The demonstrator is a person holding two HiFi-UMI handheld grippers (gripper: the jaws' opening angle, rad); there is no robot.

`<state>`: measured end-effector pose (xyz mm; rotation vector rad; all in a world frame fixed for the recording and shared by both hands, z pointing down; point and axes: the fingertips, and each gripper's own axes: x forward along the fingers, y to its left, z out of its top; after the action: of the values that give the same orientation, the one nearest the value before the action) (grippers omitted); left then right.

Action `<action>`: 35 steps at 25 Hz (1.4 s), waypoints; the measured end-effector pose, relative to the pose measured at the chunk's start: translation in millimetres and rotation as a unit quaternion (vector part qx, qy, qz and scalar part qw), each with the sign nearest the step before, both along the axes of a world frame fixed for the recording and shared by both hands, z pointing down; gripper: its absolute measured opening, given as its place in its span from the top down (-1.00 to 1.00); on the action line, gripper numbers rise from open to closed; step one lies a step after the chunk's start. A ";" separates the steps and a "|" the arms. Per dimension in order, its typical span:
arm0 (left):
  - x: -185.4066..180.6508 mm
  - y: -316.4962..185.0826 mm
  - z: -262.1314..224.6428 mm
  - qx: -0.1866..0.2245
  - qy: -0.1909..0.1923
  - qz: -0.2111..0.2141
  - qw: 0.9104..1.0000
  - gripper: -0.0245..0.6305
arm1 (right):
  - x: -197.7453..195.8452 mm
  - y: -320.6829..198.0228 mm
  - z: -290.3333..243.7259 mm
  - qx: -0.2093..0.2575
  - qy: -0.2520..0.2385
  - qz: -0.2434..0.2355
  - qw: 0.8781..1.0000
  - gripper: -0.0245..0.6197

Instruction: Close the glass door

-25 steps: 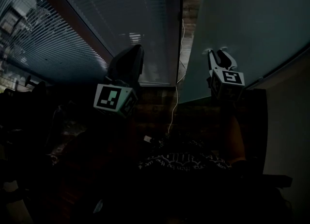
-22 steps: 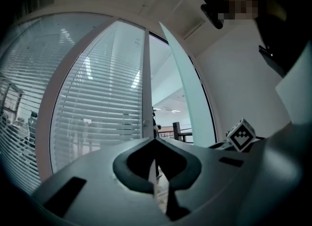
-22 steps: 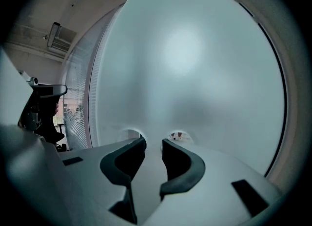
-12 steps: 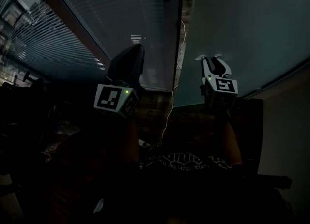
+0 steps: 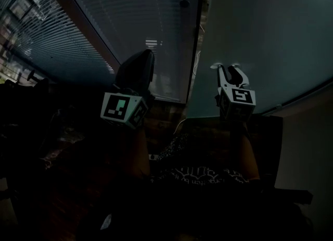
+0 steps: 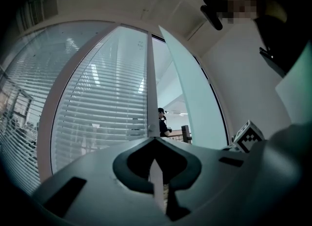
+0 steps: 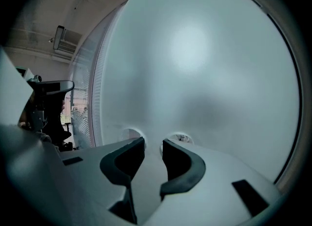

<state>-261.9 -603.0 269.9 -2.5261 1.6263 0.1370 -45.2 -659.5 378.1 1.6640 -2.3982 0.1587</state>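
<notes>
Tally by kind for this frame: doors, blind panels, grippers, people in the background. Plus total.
glass door: 1
glass panels with blinds: 2
grippers: 2 (left gripper, right gripper)
person beyond the doorway: 1
Total: 6

Pale horizontal slatted blinds (image 5: 135,16) are crossed by a dark brown frame bar (image 5: 78,18). Right of the blinds, a distant dark-clothed person (image 6: 162,122) stands.
</notes>
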 end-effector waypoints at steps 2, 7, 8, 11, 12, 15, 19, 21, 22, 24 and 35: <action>1.6 -0.1 -0.4 0.001 -0.002 0.003 1.000 0.92 | -0.3 0.4 -1.0 0.002 0.000 0.001 1.000 0.58; 5.6 -4.2 2.1 -0.001 -0.005 0.016 1.000 0.92 | 1.9 -0.4 -2.1 0.007 -0.003 0.009 1.000 0.58; 6.6 -5.7 2.3 -0.001 -0.006 0.018 1.000 0.92 | 2.4 -1.4 -1.7 0.008 -0.003 0.011 1.000 0.58; 9.7 -11.9 3.8 0.003 -0.007 0.026 1.000 0.92 | 3.6 -6.5 3.5 0.007 -0.004 0.015 1.000 0.57; 9.9 -14.7 4.0 0.004 -0.008 0.029 1.000 0.92 | 3.3 -9.1 5.0 0.006 -0.004 0.017 1.000 0.58; 5.4 -32.7 0.4 0.002 -0.010 0.035 0.999 0.92 | 0.0 -27.3 3.8 0.003 -0.005 0.024 1.000 0.58; -6.0 -54.3 -8.6 0.001 -0.010 0.037 0.999 0.92 | -4.1 -52.1 -3.2 0.000 -0.003 0.032 0.999 0.58; -9.9 -58.4 -9.1 0.002 -0.011 0.037 0.999 0.92 | -4.5 -58.7 -2.5 0.000 -0.002 0.036 0.999 0.58; -11.7 -60.5 -9.3 0.003 -0.012 0.037 0.999 0.92 | -4.8 -61.7 -2.1 0.000 -0.002 0.038 0.999 0.58; -15.1 -65.6 -10.4 0.003 -0.014 0.037 0.999 0.92 | -5.4 -67.9 -2.2 -0.001 -0.002 0.041 0.999 0.58; -25.9 -83.6 -9.2 -0.001 -0.017 0.042 0.999 0.92 | -4.9 -92.5 -2.0 0.000 -0.005 0.059 0.998 0.58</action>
<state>-287.8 -686.6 260.7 -2.5835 1.5104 0.1001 -50.1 -752.0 376.1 1.8090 -2.3090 0.1862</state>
